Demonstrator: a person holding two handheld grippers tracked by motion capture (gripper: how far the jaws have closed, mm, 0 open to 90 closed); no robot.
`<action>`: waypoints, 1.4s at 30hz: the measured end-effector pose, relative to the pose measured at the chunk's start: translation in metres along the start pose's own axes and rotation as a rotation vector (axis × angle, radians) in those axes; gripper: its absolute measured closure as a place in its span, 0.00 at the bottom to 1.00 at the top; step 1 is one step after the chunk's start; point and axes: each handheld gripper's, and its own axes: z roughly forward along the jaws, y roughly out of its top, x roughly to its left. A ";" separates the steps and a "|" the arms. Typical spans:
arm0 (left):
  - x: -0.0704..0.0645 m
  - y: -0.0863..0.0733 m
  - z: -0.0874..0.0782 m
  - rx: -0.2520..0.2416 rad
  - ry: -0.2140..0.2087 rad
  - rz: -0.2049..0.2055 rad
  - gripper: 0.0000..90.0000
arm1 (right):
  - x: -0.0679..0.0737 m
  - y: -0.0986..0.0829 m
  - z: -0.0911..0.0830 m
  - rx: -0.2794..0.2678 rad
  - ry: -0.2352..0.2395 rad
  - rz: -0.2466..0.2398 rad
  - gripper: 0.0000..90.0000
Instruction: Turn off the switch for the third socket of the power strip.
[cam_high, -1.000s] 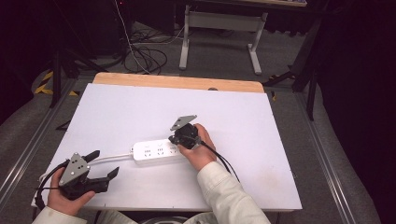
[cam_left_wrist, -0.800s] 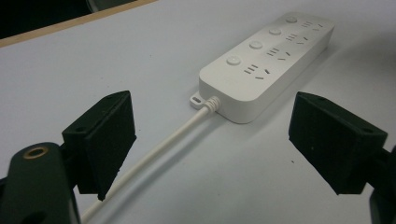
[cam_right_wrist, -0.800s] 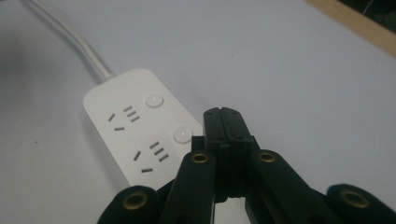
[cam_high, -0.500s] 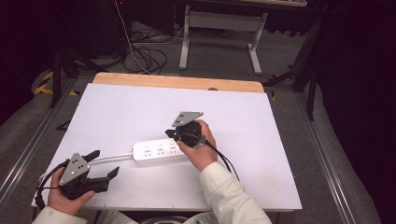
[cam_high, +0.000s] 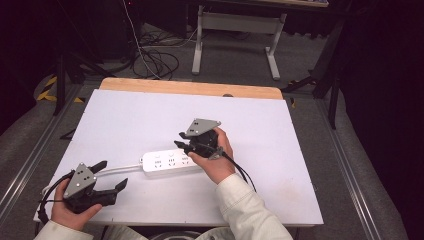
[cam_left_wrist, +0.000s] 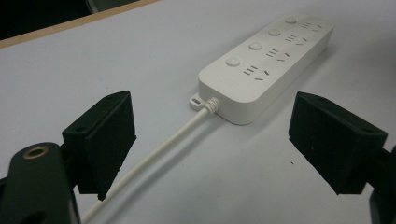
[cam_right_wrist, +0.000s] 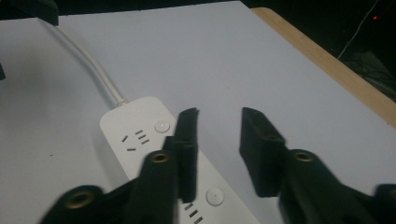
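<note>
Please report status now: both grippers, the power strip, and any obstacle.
Left gripper open, near table's front left corner, holding nothing. Right gripper partly open, over power strip, not gripping. Strip flat on table, cord trailing left. No obstacle seen.

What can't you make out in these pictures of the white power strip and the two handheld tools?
- Power strip: in the high view its right end is hidden under the right gripper and the hand.
- White cable: its far end runs off the bottom edge of the left gripper view, so no plug can be seen.
- Left gripper: jaws plainly apart.
- Socket markings: too small in the high view.
</note>
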 end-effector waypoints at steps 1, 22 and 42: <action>0.000 0.000 0.000 0.000 0.000 0.000 0.17 | 0.000 0.001 0.000 -0.004 -0.001 0.001 0.58; 0.000 0.001 -0.004 0.003 -0.003 -0.003 0.17 | -0.004 -0.012 -0.058 -0.056 -0.027 0.101 0.25; -0.001 0.003 -0.009 -0.004 -0.027 -0.009 0.17 | -0.009 -0.074 -0.111 -0.093 -0.059 0.217 0.18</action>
